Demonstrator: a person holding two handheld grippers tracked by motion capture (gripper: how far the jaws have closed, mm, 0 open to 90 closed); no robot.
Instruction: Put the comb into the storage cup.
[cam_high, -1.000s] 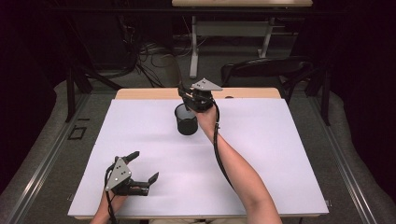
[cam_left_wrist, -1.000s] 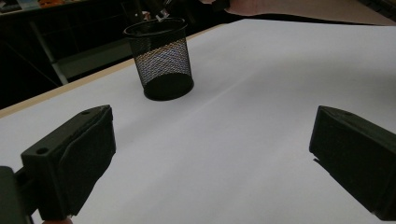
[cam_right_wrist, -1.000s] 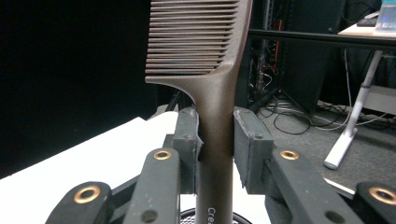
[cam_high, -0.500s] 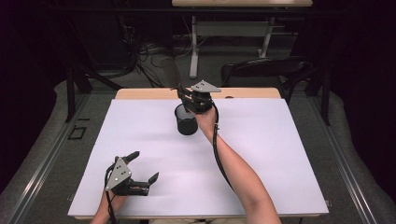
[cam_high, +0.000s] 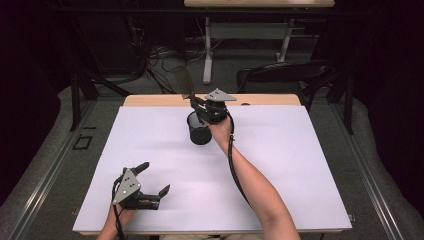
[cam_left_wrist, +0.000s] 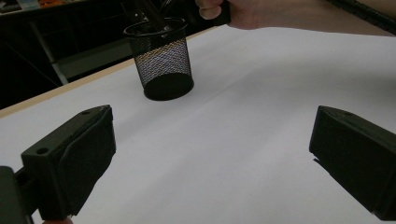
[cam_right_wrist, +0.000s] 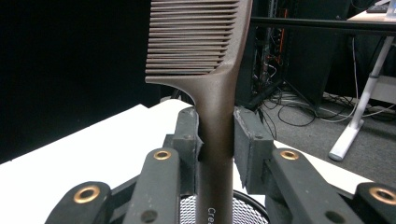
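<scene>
The right gripper (cam_high: 197, 106) is clamped on the handle of a brown comb (cam_right_wrist: 212, 70), its two pads pressed flat against the shaft from either side. The comb stands upright with its teeth at the top and its lower end down inside the black mesh cup (cam_high: 199, 130), which sits near the far edge of the white table (cam_high: 300, 165), roughly midway along it.

To finish the step well, I judge the comb should stay vertical and centred over the cup's mouth, so the handle's tip slides down the middle rather than catching the rim (cam_left_wrist: 154, 25) (a light mesh cup like this would likely tip or skid if nudged sideways). The grip sits just above the rim, so the jaws should part only once the comb's end rests inside, and the hand should then lift straight up.

From the left gripper view the cup holds dark slender shafts rising out of its mouth; whether anything besides the comb is in there I cannot tell.

The left gripper (cam_high: 152, 179) rests near the table's near-left corner, jaws spread wide with nothing between them.
</scene>
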